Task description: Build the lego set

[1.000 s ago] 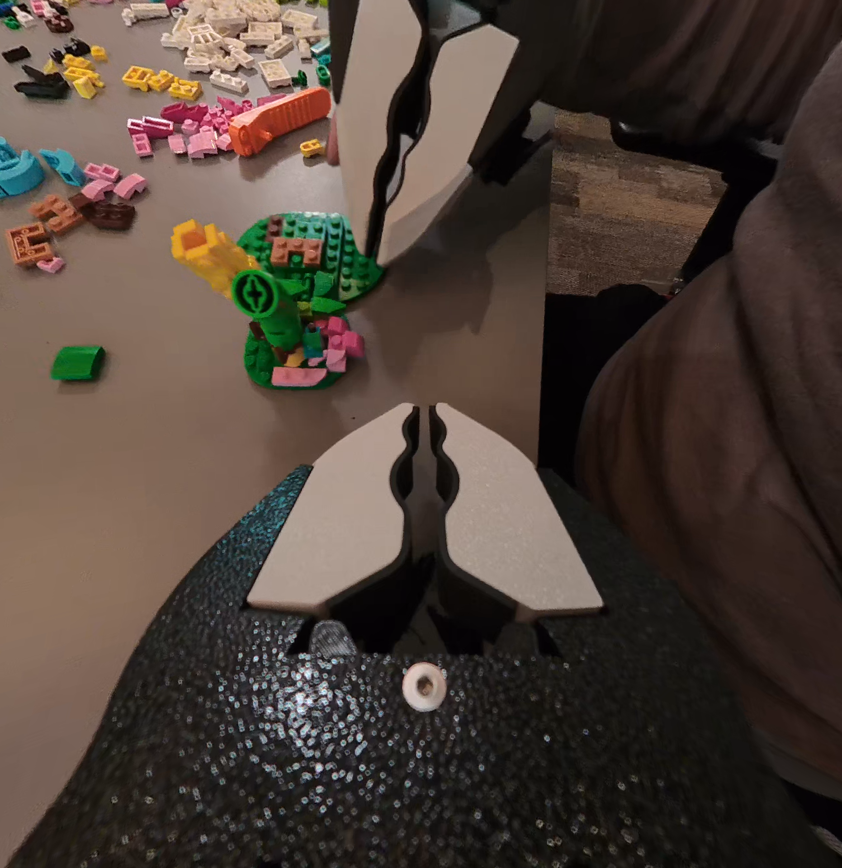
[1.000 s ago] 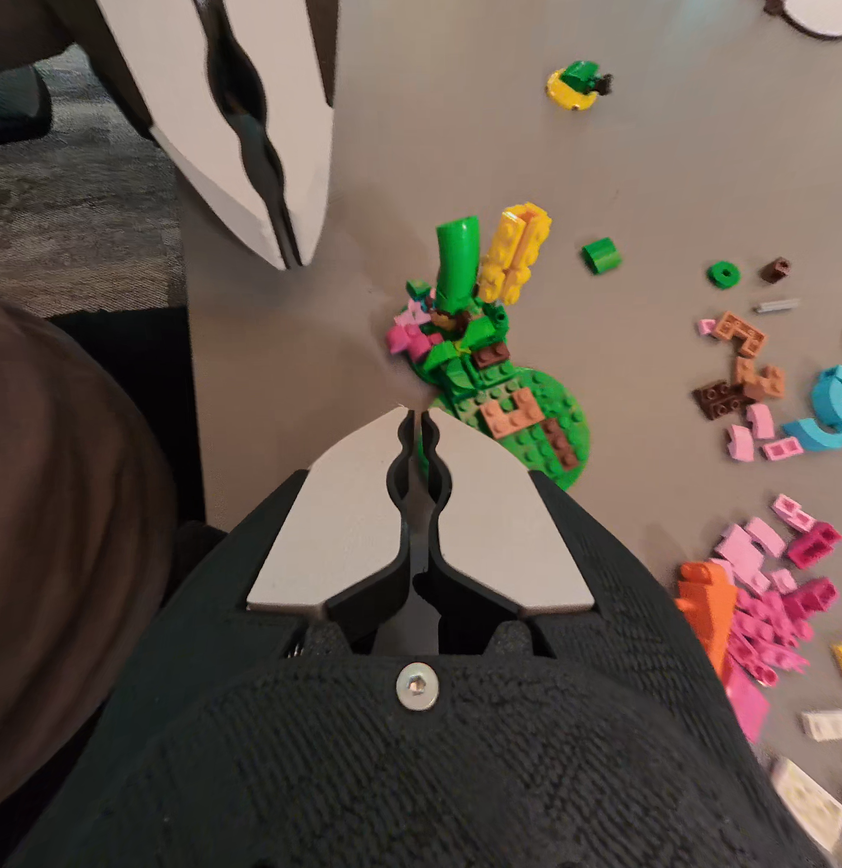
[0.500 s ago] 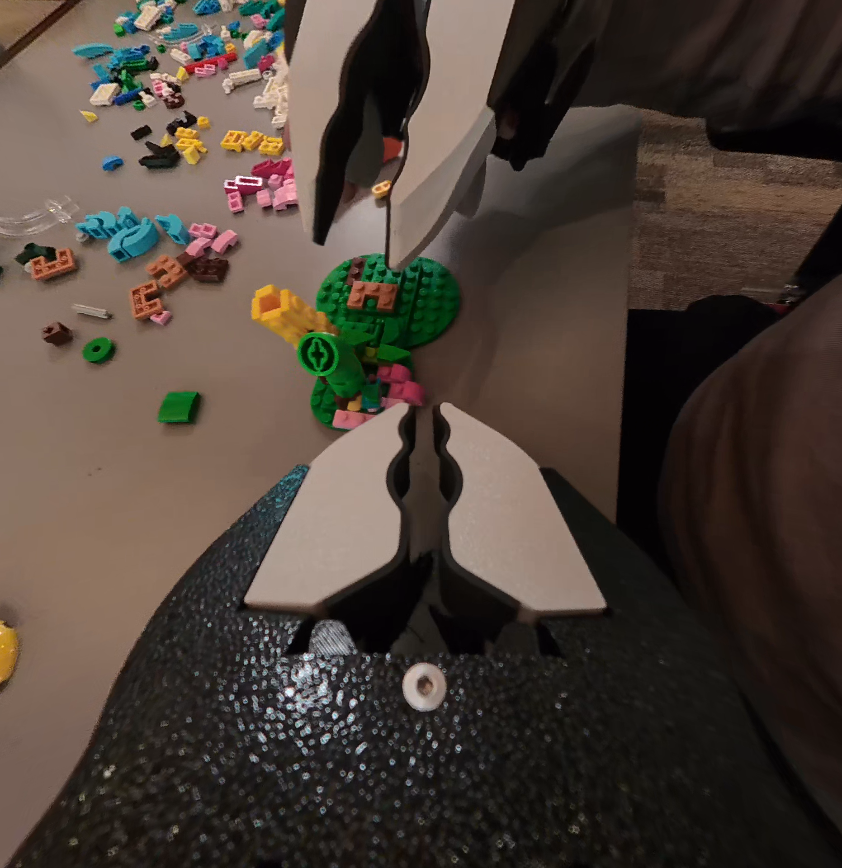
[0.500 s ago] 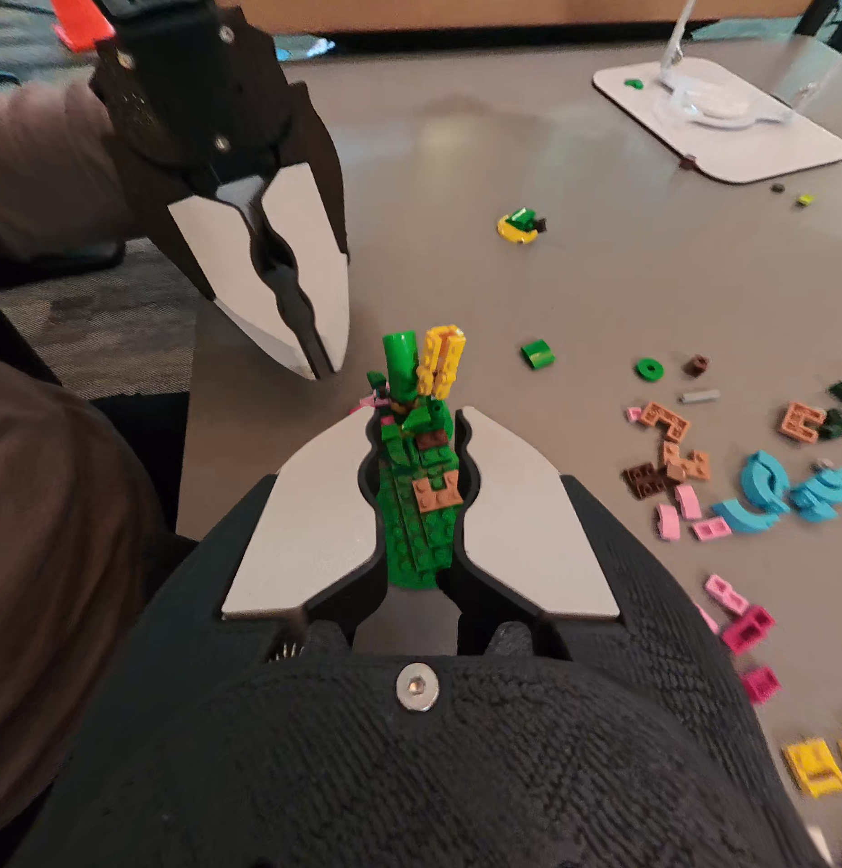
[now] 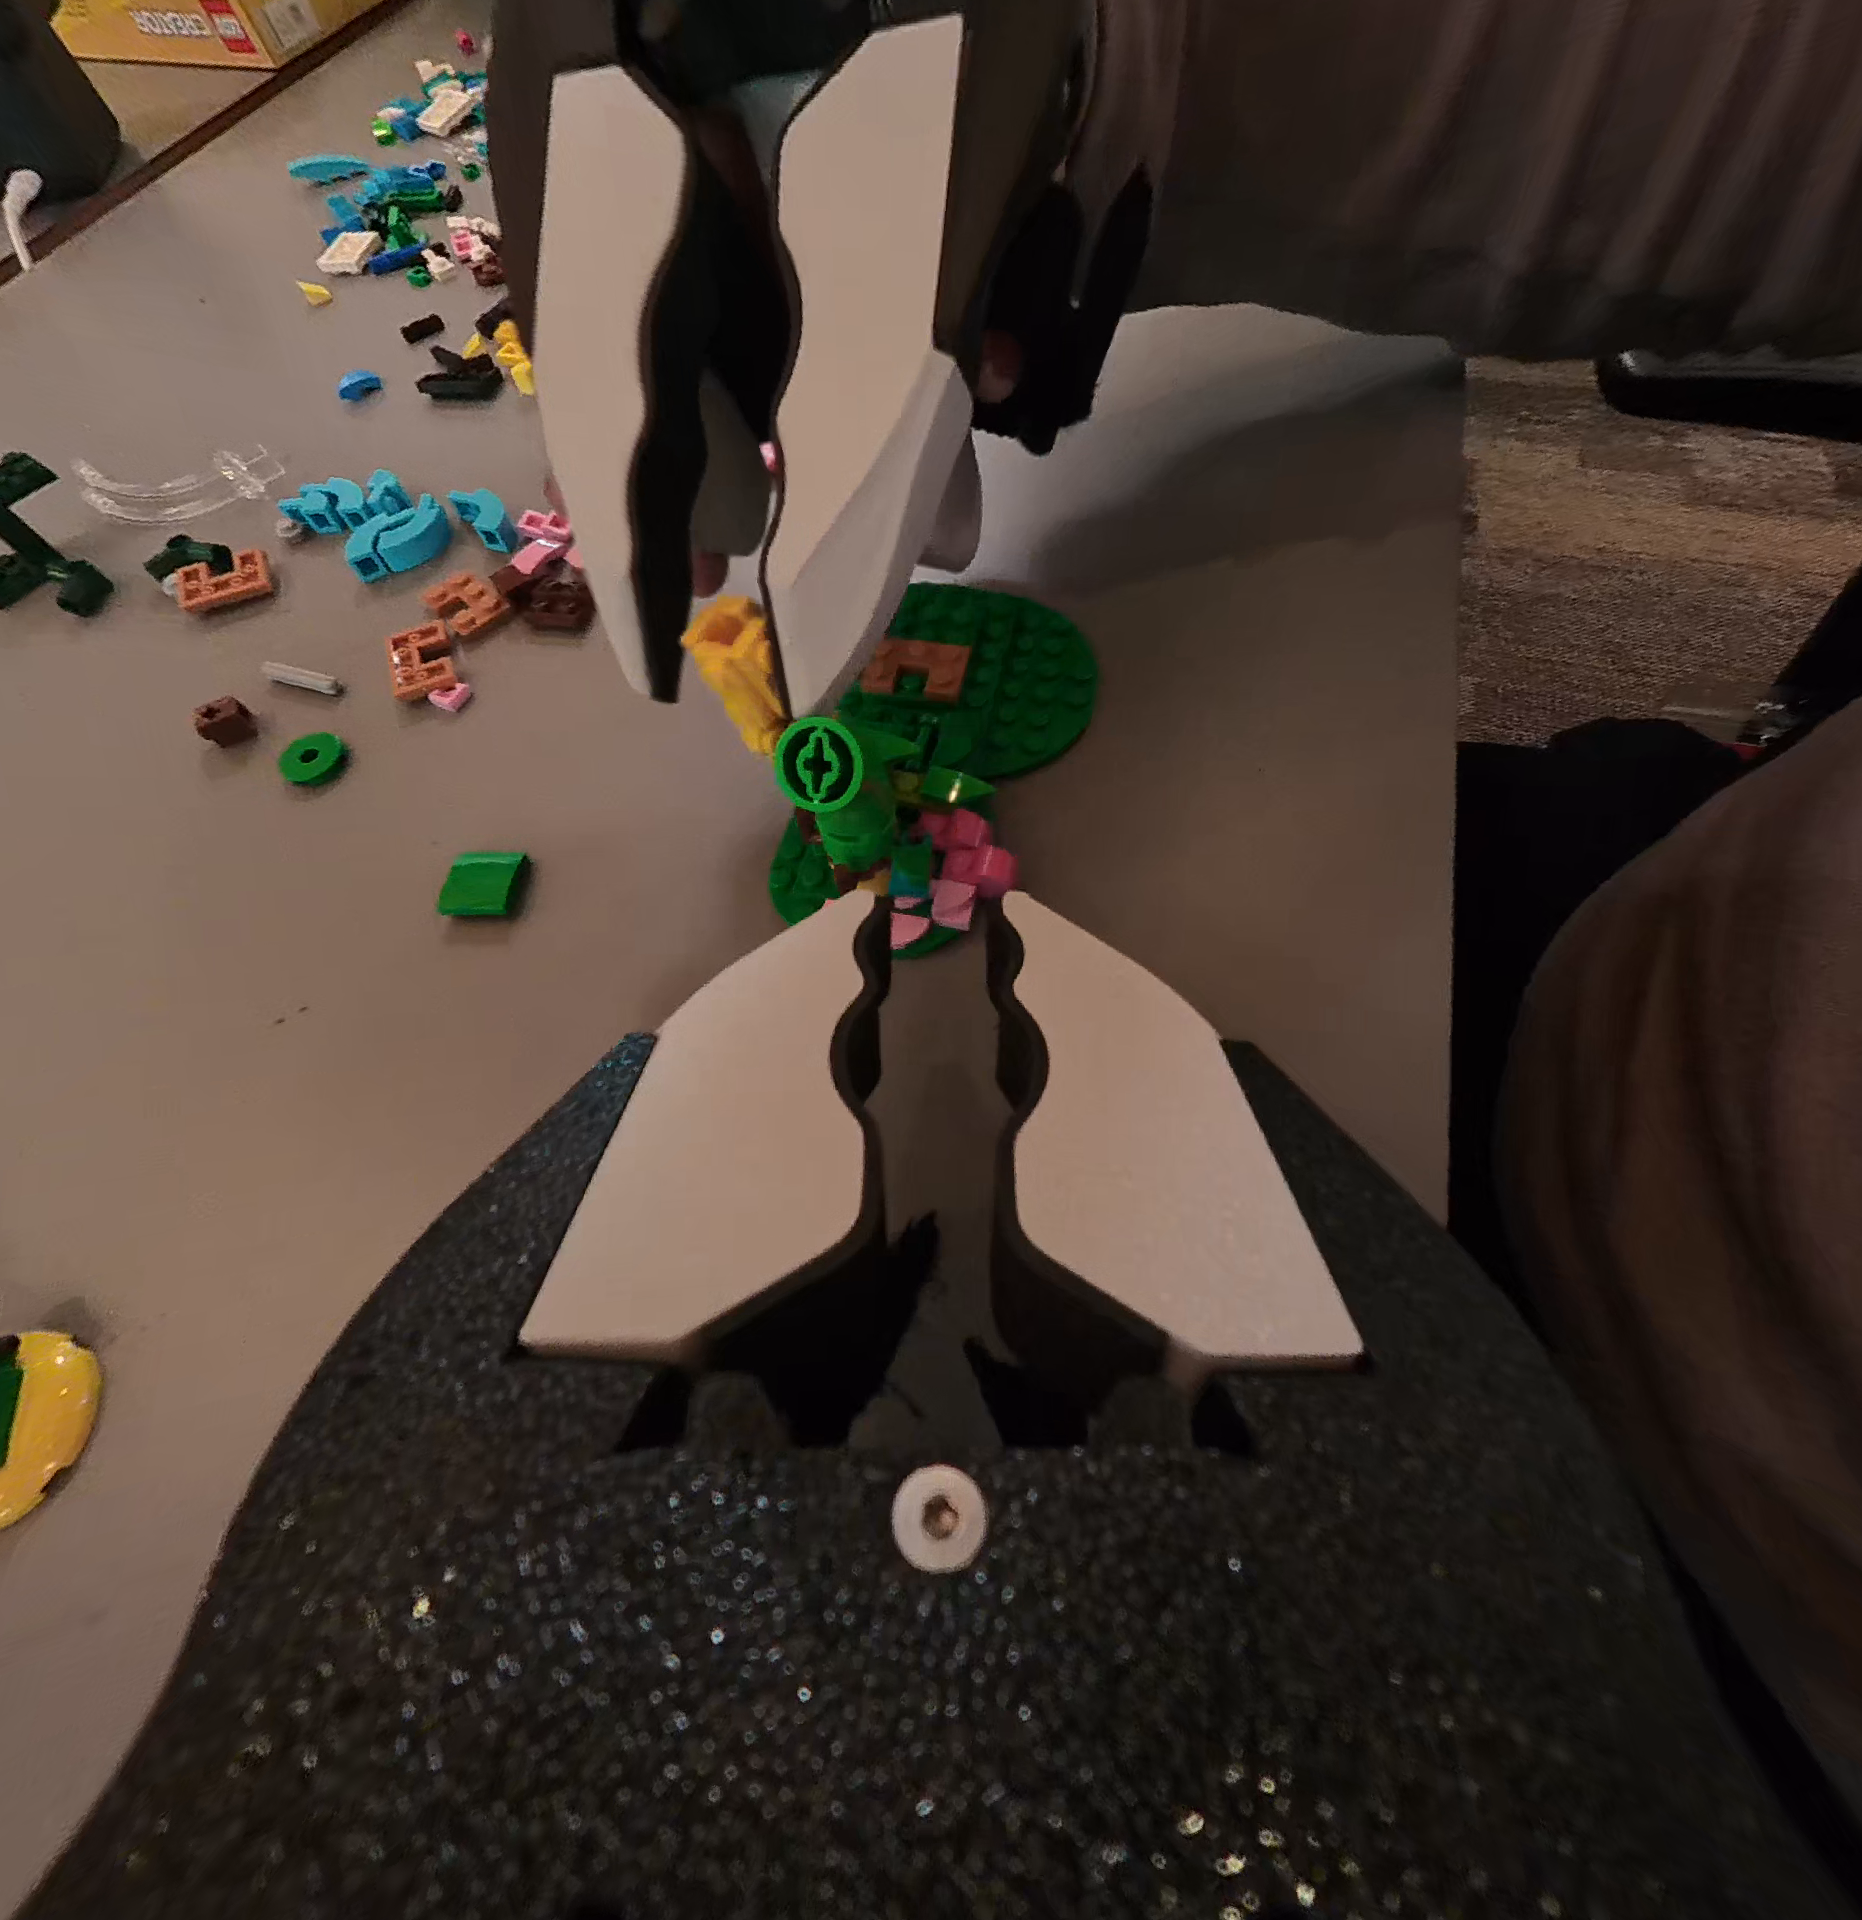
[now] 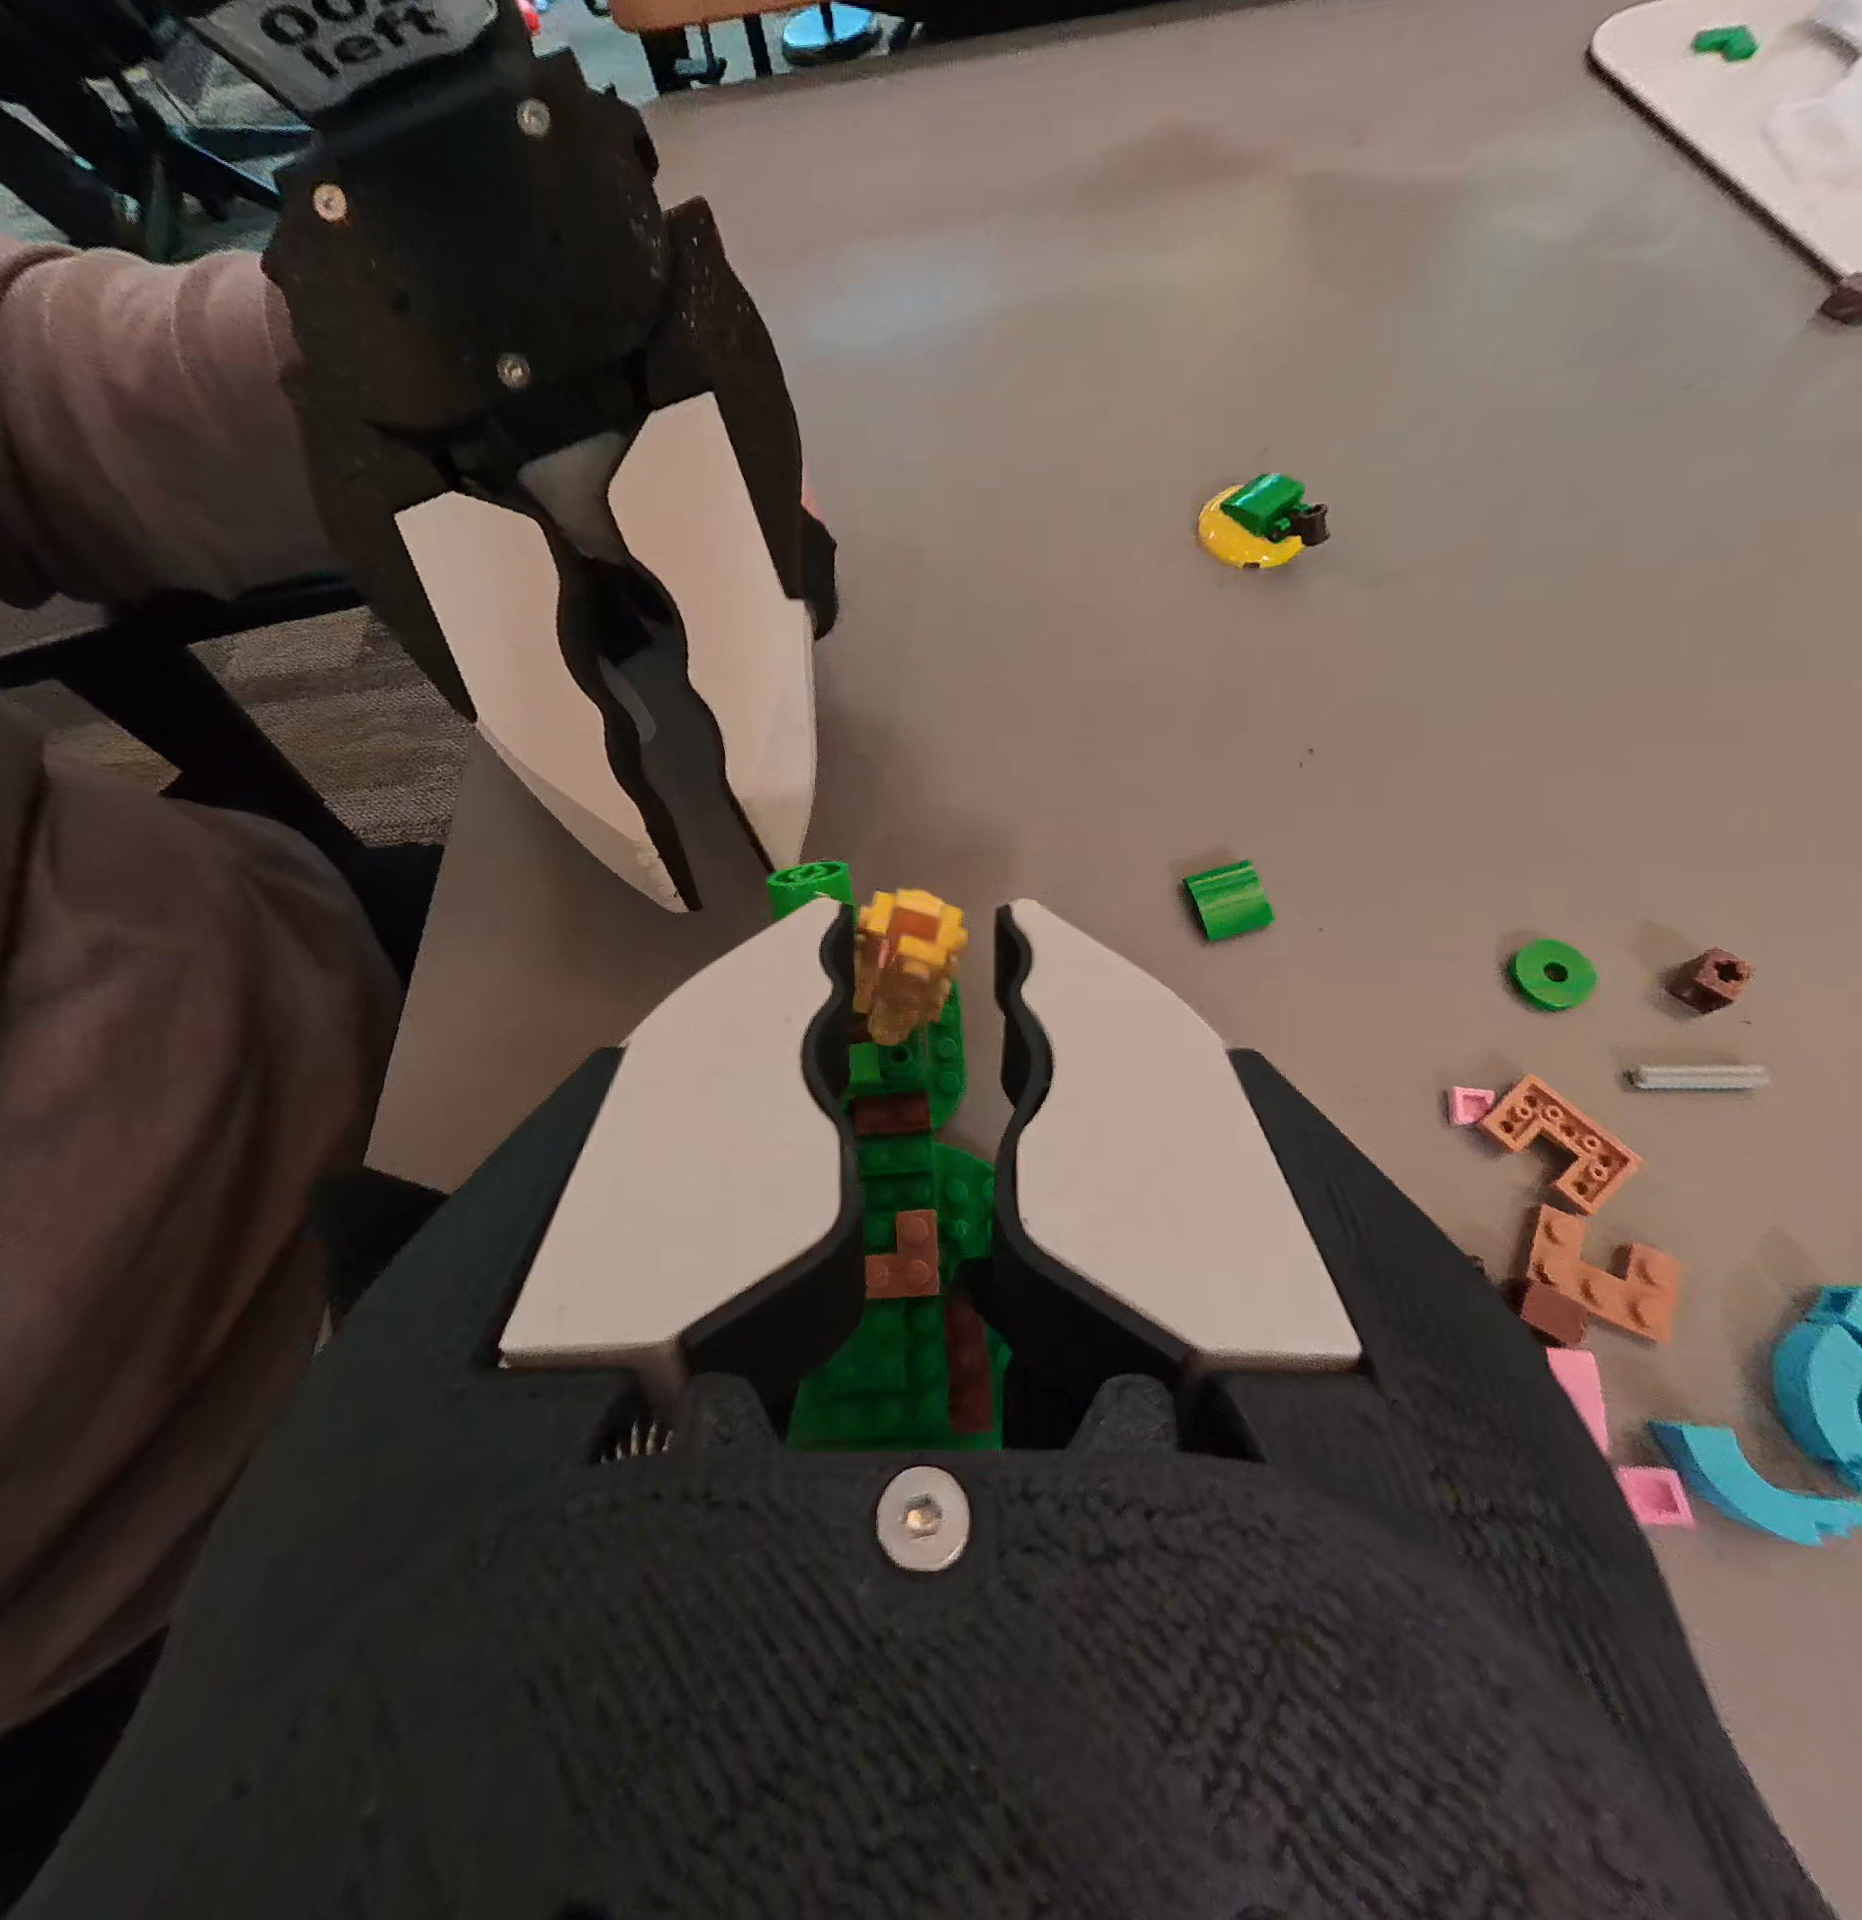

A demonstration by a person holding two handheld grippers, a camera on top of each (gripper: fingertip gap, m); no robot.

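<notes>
Between the parted right tongs [image 6: 916, 914] stands the yellow-topped lego model [image 6: 906, 1195]; left tongs [image 5: 937, 904] gape empty.

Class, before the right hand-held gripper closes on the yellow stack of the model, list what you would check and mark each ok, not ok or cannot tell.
1. Right hand-held gripper open: ok.
2. Yellow stack between its fingers: ok.
3. Fingers touching the stack: cannot tell.
4. Left hand-held gripper open, empty: ok.
5. Left hand-held gripper bracing the green base: not ok, it is short of the base.
6. Loose green curved brick clear of the grasp: ok.
</notes>
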